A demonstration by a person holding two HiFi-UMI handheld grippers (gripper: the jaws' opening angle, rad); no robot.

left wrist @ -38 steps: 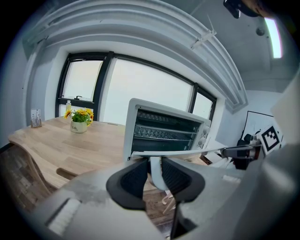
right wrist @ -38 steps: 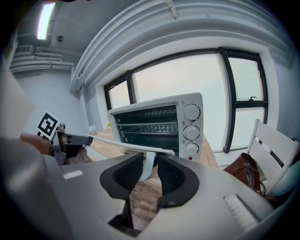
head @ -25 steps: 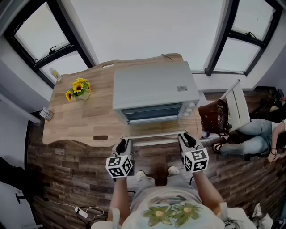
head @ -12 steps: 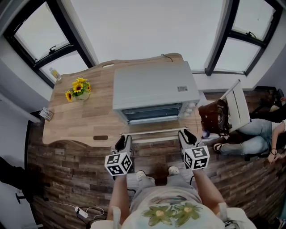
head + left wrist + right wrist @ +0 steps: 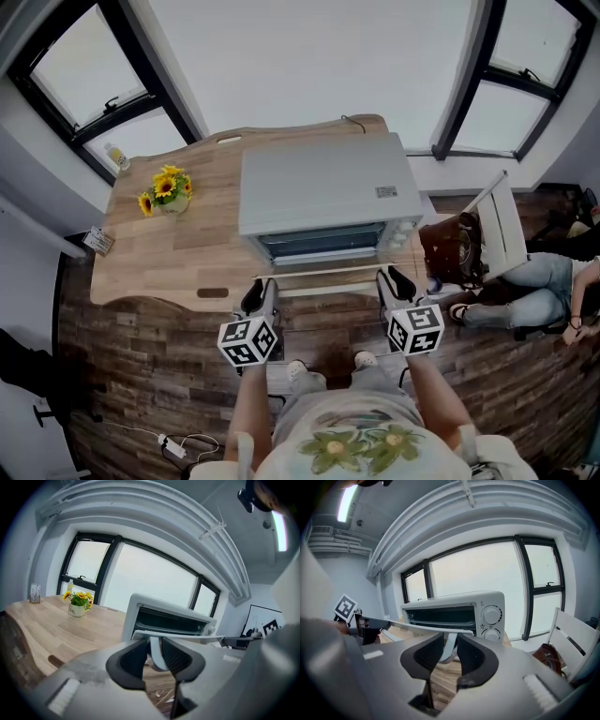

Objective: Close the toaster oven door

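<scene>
Left gripper [image 5: 262, 293] closed on the left end of the door handle [image 5: 156, 654], white post pinched between both pads; far to its left, near the table [image 5: 141, 272] edge, a small card [image 5: 97, 240], print too small to read; nearer, a pot of sunflowers [image 5: 167, 187], lettering on the pot not legible; bare wood between the pot and this gripper; a dark slot [image 5: 212, 292] in the tabletop just to its left.

Straight ahead of both grippers the toaster oven [image 5: 323, 183], mouth open; door [image 5: 430, 626] hanging partly lowered, its front edge past the table edge, over the plank floor [image 5: 141, 356]; label [image 5: 386, 192] on the oven roof unreadable.

Right gripper [image 5: 395, 281] closed on the handle's right end, post between the pads; two dials [image 5: 492, 615] ahead and to its right, markings unclear; beyond, well apart, a brown bag [image 5: 450, 248], a white chair [image 5: 502, 225] and a seated person [image 5: 544, 281].
</scene>
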